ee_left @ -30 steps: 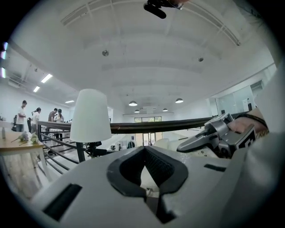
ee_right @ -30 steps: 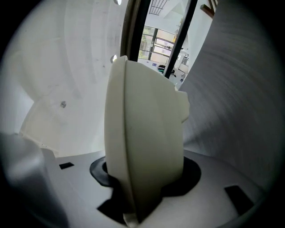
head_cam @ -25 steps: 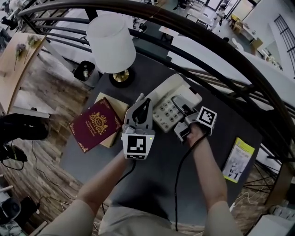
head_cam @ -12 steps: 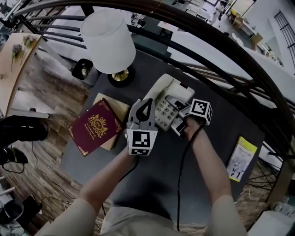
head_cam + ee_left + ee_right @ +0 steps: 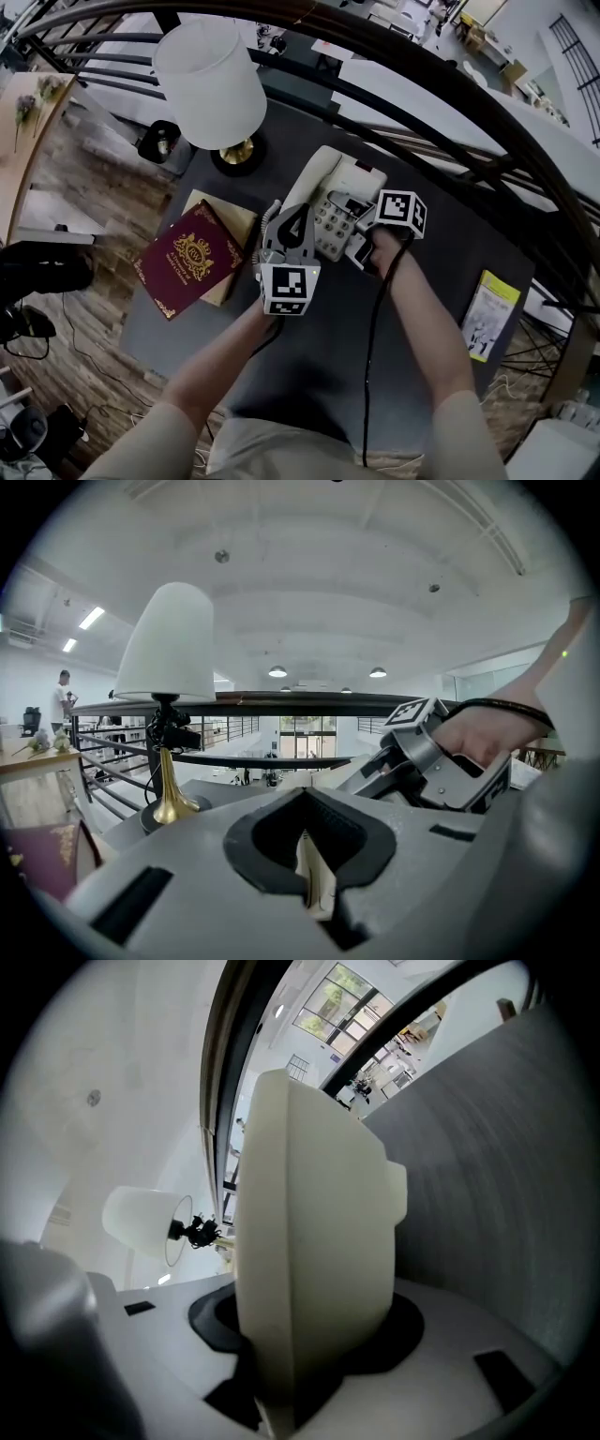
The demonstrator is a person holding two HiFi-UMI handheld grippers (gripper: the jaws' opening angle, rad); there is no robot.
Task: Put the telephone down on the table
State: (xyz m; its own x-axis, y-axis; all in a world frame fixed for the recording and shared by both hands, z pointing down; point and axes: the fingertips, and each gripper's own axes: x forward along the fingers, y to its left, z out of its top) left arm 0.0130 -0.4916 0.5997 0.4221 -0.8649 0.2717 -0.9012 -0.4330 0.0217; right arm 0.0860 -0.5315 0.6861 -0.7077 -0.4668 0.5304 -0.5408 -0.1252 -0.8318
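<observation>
A cream telephone (image 5: 323, 183) with a grey keypad lies low at the far middle of the dark table (image 5: 319, 375); I cannot tell whether it rests on the top. My left gripper (image 5: 292, 223) is shut on its near left edge, and a thin cream rim (image 5: 314, 885) shows between the jaws. My right gripper (image 5: 354, 217) is shut on its right side by the keypad. In the right gripper view the cream body (image 5: 319, 1241) fills the space between the jaws. The cord is hidden.
A white-shaded lamp (image 5: 211, 84) on a brass foot stands at the far left of the table. A dark red book (image 5: 187, 258) lies on a tan one, left of the left gripper. A yellow leaflet (image 5: 489, 314) lies at the right edge. A dark curved railing (image 5: 422, 75) runs behind.
Both grippers have sunk toward the table top with the telephone between them and shifted a little away from me. Both grips are unchanged.
</observation>
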